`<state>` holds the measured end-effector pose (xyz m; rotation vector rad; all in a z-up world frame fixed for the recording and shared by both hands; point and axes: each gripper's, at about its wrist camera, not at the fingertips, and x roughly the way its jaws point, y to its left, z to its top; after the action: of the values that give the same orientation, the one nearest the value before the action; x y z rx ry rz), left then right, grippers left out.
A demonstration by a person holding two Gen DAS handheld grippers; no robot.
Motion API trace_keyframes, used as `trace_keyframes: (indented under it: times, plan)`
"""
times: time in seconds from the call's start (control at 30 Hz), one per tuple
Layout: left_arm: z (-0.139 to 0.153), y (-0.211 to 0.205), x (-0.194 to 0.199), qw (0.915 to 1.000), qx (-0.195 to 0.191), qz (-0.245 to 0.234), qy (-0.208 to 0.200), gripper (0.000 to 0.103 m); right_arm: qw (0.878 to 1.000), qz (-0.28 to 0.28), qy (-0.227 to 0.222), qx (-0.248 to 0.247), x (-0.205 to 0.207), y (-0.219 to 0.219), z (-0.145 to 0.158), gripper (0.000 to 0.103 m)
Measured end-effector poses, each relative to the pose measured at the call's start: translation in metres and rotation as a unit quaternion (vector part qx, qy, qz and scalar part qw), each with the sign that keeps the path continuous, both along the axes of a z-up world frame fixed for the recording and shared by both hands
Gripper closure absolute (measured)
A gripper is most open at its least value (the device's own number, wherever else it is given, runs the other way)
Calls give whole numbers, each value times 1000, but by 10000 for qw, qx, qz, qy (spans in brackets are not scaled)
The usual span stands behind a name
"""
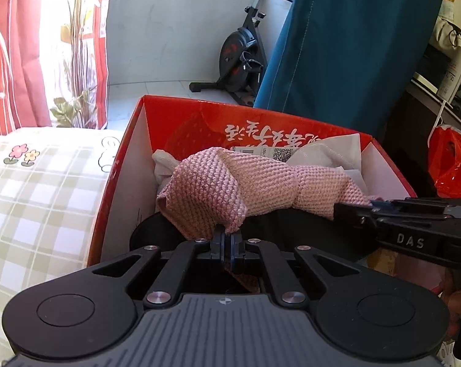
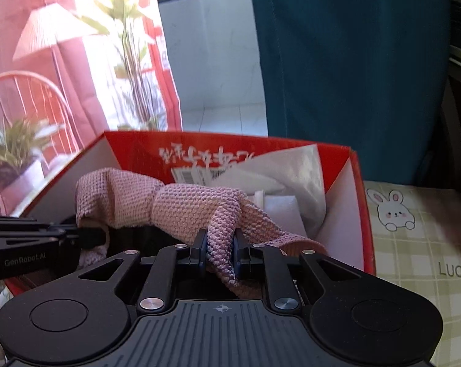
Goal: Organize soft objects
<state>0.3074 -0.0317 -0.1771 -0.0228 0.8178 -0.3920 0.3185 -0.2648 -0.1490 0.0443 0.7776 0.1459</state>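
Left wrist view: the left gripper is pinched tight on the pink knitted cloth, while the right gripper clamps another fold. The cloth hangs over the red box, above white fabric. Placing step; next, probably lower and release.

readable text in the two wrist views

"das" stands in pale letters on the side of the right claw, seen from the left wrist. "genrobot.ai" is printed on the left claw body, seen from the right wrist. "lucky" appears on the checked bedding beside a cartoon rabbit. the red box carries white upside-down chinese characters, plus a barcode and qr label, too small to read.
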Motion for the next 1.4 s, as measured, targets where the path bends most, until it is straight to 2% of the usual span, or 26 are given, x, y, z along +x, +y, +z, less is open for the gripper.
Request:
trace_keyframes:
  times: [0.17, 0.2, 0.27, 0.3, 0.33, 0.4, 0.47, 0.57, 0.63, 0.73, 0.77, 0.87, 0.9, 1.0, 1.17, 1.3, 1.4]
  plan:
    - [7, -2, -3, 9998, 29, -121, -176, 96, 9996, 115, 207, -164, 2, 5, -1, 88]
    - [10, -2, -6, 9996, 52, -153, -244, 89, 9995, 122, 208, -199, 1, 5, -1, 88]
    - [15, -1, -9, 9993, 105, -198, -299, 67, 9994, 86, 193, -269, -1, 7, 0, 88]
    - [19, -1, -11, 9990, 138, -218, -354, 45, 9995, 36, 164, -262, -3, 7, 2, 87]
    - [22, -1, -14, 9985, 197, -217, -454, 31, 9996, -9, 107, -245, -5, 7, 2, 85]
    - [30, -2, -21, 9972, 334, -227, -631, 23, 9996, -107, 5, -256, -11, 7, 7, 83]
    - [37, -2, -25, 9966, 404, -228, -682, 18, 9995, -171, -114, -239, -20, 7, 13, 76]
    - [47, -4, -34, 9953, 506, -177, -808, 5, 9991, -256, -278, -181, -33, 4, 23, 63]
    - [54, -3, -42, 9941, 533, -162, -929, 0, 9988, -296, -345, -177, -41, 2, 30, 48]
    - [64, -3, -53, 9922, 634, -51, -1071, 0, 9983, -271, -449, -260, -55, 1, 42, 35]
    - [67, -5, -58, 9909, 759, 28, -1113, 0, 9981, -265, -489, -271, -60, 1, 46, 33]
    - [78, -8, -73, 9845, 1103, 214, -1350, 0, 9974, -293, -620, -239, -74, 1, 58, 17]
    - [83, -7, -79, 9831, 1112, 252, -1434, 0, 9970, -299, -676, -221, -80, 1, 62, 10]
    - [96, -2, -95, 9819, 980, 300, -1593, 0, 9960, -295, -831, -157, -97, 2, 75, 0]
    - [121, 8, -121, 9829, 605, 216, -1723, 0, 9942, -409, -997, -11, -123, 2, 96, 0]
    - [141, 7, -146, 9780, 716, 258, -1943, 0, 9914, -429, -1235, -52, -149, 5, 116, 0]
    - [155, 10, -166, 9766, 651, 351, -2021, 0, 9893, -456, -1379, -129, -168, 9, 134, 0]
